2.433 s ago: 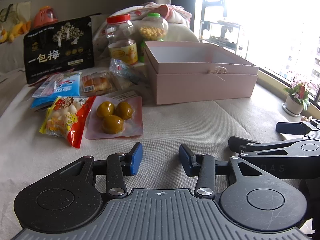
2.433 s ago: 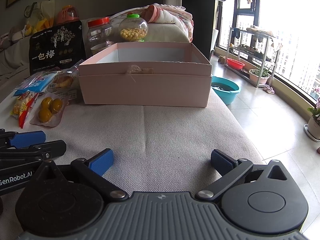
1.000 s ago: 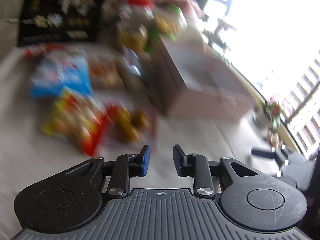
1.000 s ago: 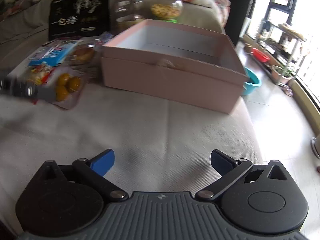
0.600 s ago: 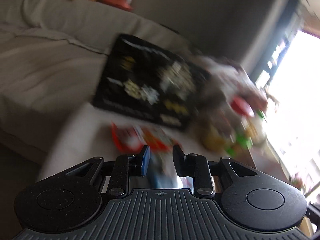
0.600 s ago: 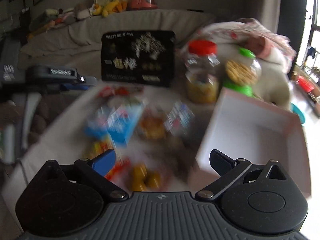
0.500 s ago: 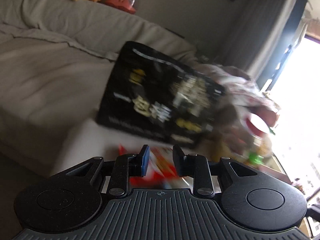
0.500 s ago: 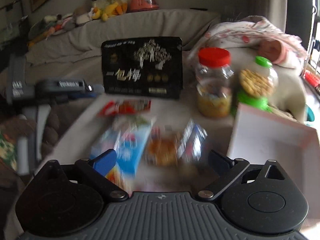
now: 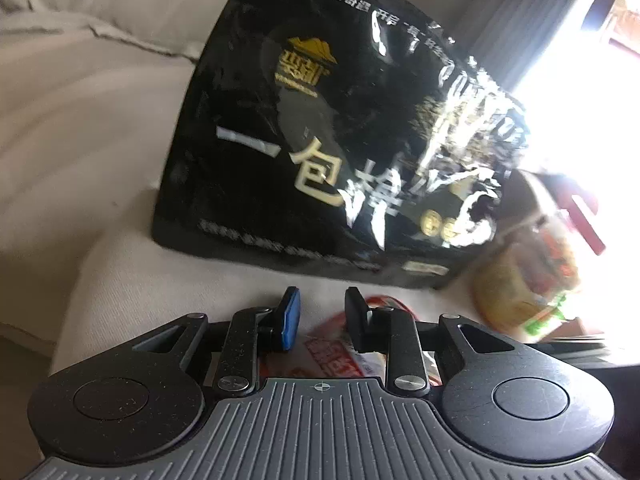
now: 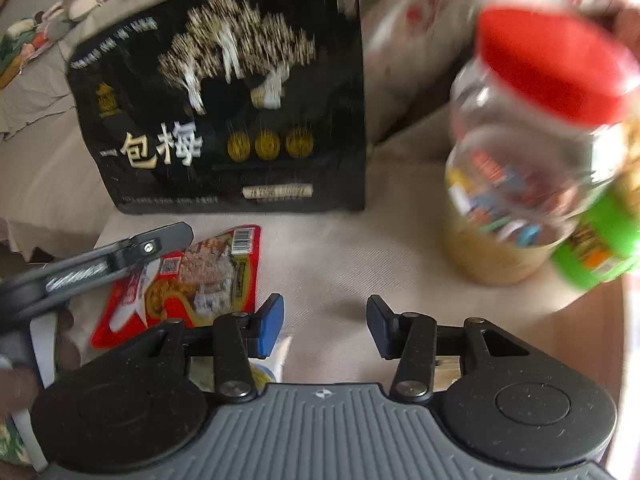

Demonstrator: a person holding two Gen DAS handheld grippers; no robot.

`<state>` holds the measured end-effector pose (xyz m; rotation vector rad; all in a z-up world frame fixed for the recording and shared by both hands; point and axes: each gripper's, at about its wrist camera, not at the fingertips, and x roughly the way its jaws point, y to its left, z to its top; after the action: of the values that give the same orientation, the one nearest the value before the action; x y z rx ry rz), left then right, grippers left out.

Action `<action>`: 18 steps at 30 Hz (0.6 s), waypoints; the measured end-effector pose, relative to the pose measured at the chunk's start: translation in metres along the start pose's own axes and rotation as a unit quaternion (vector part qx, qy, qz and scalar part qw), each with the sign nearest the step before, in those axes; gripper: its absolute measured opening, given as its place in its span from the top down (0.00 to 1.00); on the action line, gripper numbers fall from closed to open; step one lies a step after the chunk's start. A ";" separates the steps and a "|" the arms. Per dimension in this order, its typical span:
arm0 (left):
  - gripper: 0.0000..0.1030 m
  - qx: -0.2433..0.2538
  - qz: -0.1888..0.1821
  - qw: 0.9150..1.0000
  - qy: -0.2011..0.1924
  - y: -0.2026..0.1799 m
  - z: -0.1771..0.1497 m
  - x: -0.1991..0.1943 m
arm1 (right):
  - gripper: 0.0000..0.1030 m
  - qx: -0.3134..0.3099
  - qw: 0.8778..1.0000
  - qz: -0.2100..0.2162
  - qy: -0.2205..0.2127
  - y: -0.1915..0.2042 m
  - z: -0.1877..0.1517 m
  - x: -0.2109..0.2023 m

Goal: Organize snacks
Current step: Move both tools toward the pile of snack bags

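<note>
As seen, red packet (image 9: pixel 336 354) under left hand-held gripper (image 9: pixel 318 316)

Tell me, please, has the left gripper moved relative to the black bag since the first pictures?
Yes. The left gripper has travelled toward the black bag, which was far off at the back and now stands just ahead of it.

Motion blur, blown-out window glare

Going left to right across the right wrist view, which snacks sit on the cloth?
Red snack packet → black bag → red-lidded jar → green-based jar.
</note>
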<state>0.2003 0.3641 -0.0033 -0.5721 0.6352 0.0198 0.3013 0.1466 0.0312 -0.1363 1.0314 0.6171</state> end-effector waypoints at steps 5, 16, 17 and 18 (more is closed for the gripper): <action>0.72 -0.039 -0.050 0.998 0.025 0.002 -0.026 -0.025 | 0.59 -0.048 0.999 0.020 0.002 0.005 -0.024 -0.019; 0.72 -0.067 -0.020 0.997 -0.018 -0.053 -0.115 -0.099 | 0.58 -0.109 0.990 0.032 -0.078 0.002 -0.101 -0.130; 0.72 -0.076 -0.024 0.997 -0.019 -0.058 -0.121 -0.099 | 0.56 -0.112 0.990 0.035 -0.080 0.002 -0.108 -0.139; 0.72 -0.088 -0.033 0.995 -0.016 -0.062 -0.126 -0.100 | 0.54 -0.113 0.990 0.036 -0.080 -0.001 -0.118 -0.149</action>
<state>0.0614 0.2631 0.0016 -0.7606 0.5856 0.0227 0.1582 0.0386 0.0941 -0.2440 0.8119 0.7979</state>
